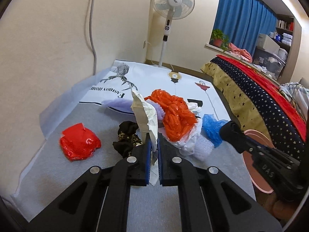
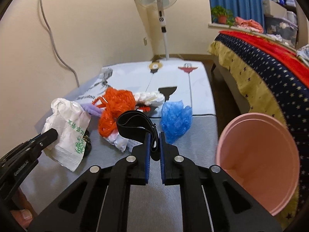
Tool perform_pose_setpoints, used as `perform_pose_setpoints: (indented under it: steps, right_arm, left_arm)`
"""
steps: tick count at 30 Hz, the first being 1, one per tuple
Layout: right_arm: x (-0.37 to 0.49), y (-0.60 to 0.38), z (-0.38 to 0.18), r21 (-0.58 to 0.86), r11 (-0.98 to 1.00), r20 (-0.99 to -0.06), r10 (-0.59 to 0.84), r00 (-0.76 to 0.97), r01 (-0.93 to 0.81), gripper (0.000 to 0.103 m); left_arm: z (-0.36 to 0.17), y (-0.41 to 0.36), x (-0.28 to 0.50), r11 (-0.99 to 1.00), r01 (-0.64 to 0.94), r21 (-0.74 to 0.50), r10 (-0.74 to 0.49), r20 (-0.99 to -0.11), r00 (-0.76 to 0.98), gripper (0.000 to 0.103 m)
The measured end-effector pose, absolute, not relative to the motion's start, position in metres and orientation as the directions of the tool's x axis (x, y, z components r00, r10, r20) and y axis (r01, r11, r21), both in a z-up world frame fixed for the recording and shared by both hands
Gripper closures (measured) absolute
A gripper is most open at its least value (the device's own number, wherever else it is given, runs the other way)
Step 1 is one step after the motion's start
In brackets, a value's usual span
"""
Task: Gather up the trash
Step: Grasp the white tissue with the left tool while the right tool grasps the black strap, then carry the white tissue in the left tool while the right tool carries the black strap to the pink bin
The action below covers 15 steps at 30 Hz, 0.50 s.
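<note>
Left tongs (image 1: 154, 145) clamped on white paper bag (image 1: 144, 114); right tongs (image 2: 154, 145) clamped on black elastic strap (image 2: 133, 124), pink bin (image 2: 256, 164) to their right.

A white standing fan (image 1: 174, 0), blue curtain (image 1: 245, 13) and star-patterned bedspread (image 1: 249, 89) fill the background.

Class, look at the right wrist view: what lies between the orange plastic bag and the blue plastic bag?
In the right wrist view, a black strap, gripped by the right gripper, loops between the orange plastic bag and the blue plastic bag.

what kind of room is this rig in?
Most likely a bedroom in a home: a bed with a star-patterned cover, a standing fan by the wall, and blue curtains over a window sill with a potted plant.
</note>
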State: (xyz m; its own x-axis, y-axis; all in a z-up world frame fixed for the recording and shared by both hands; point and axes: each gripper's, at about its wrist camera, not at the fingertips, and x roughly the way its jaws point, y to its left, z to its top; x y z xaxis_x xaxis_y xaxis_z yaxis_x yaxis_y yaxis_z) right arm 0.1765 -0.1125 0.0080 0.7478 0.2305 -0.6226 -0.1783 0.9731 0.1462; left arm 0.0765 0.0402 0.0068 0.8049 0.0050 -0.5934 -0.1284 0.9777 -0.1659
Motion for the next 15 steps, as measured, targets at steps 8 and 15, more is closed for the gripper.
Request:
perform_pose_setpoints:
  steps: [8,15]
  right_arm:
    - [0.138,-0.138,0.034,0.165,0.978,-0.585,0.204,0.785,-0.13,0.094]
    - [0.112,-0.161,0.056,0.163,0.982,-0.549,0.167,0.819,-0.09,0.094]
  left_arm:
    - [0.025,0.031,0.045,0.982,-0.102,-0.159,-0.005,-0.561,0.827,0.097]
    - [0.038,0.025,0.025,0.985,-0.079,-0.157,-0.018,-0.536,0.844,0.097]
